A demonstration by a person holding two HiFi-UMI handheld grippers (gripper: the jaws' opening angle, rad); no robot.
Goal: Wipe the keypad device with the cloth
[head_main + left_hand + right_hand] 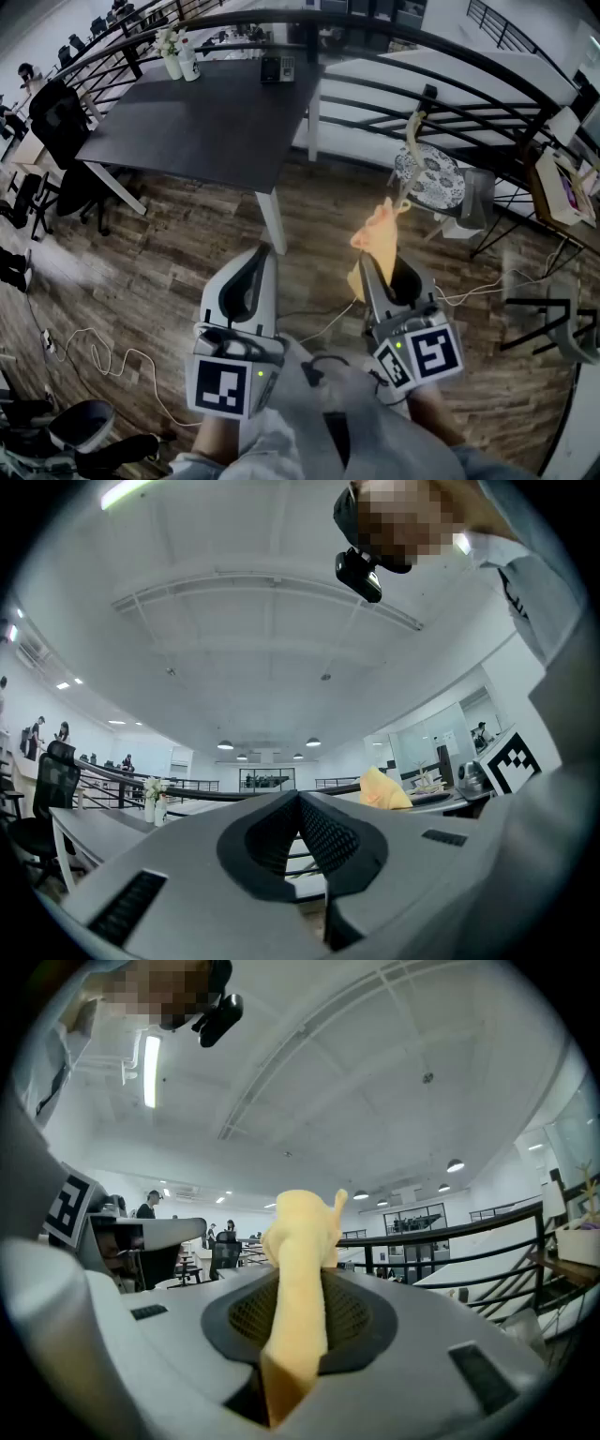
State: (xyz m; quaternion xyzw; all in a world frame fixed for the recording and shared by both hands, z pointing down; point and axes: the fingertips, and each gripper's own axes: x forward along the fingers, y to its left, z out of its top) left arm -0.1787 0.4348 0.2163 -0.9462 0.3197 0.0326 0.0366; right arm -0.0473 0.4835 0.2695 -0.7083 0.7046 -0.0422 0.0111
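Right gripper (374,272) clenched on cloth (377,232); left gripper (263,259) closed, empty. Risk: keypad device (277,67), unbraced on desk (206,122), may slide under wiping.

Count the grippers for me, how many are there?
2. The left gripper is low on the left of the head view, shut and empty. The right gripper is beside it on the right, shut on the yellow cloth. None seem hidden.
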